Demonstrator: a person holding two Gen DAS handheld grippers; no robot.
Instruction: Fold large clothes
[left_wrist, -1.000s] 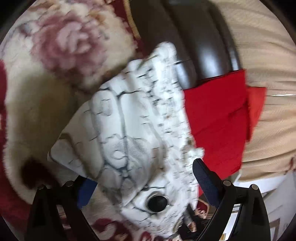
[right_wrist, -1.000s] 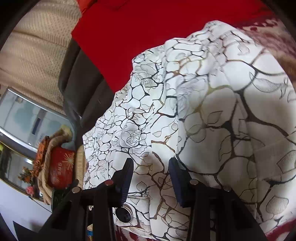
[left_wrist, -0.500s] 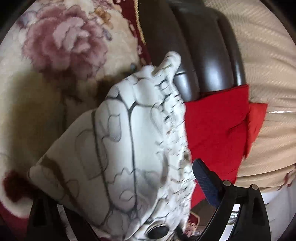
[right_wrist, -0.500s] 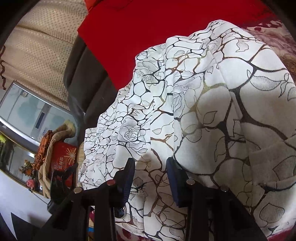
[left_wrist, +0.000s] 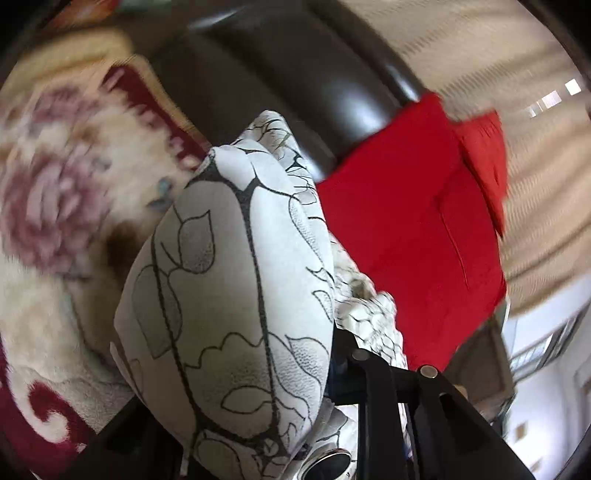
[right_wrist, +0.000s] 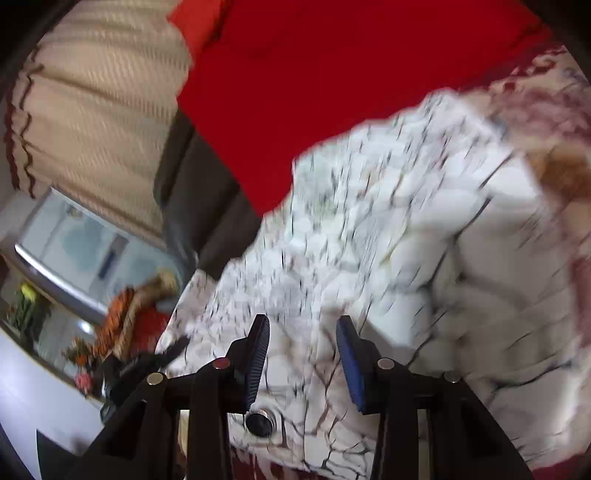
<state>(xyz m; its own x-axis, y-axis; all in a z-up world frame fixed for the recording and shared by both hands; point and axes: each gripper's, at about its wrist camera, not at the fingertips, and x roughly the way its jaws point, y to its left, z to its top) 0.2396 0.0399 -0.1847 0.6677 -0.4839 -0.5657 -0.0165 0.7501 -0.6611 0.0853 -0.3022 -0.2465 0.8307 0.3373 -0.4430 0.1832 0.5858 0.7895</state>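
The large garment is white with a black crackle and leaf print and dark round buttons. In the left wrist view a thick fold of it (left_wrist: 229, 317) bulges up over my left gripper (left_wrist: 240, 406) and hides the left finger and the gap, so I cannot tell its state. In the right wrist view the garment (right_wrist: 406, 258) lies blurred across the surface, and my right gripper (right_wrist: 301, 354) stands over it with jaws apart and cloth between them, beside a button (right_wrist: 259, 423).
A red cloth (left_wrist: 413, 229) lies beside the garment, also in the right wrist view (right_wrist: 332, 85). A floral red and cream blanket (left_wrist: 55, 206) is underneath. A dark leather sofa back (left_wrist: 295, 74), beige curtain (right_wrist: 103, 103) and a basket (right_wrist: 129, 325) stand beyond.
The garment fold rose and swung closer over my left gripper, hiding it. My right gripper's jaws opened wider and the garment slid away, blurred by motion.
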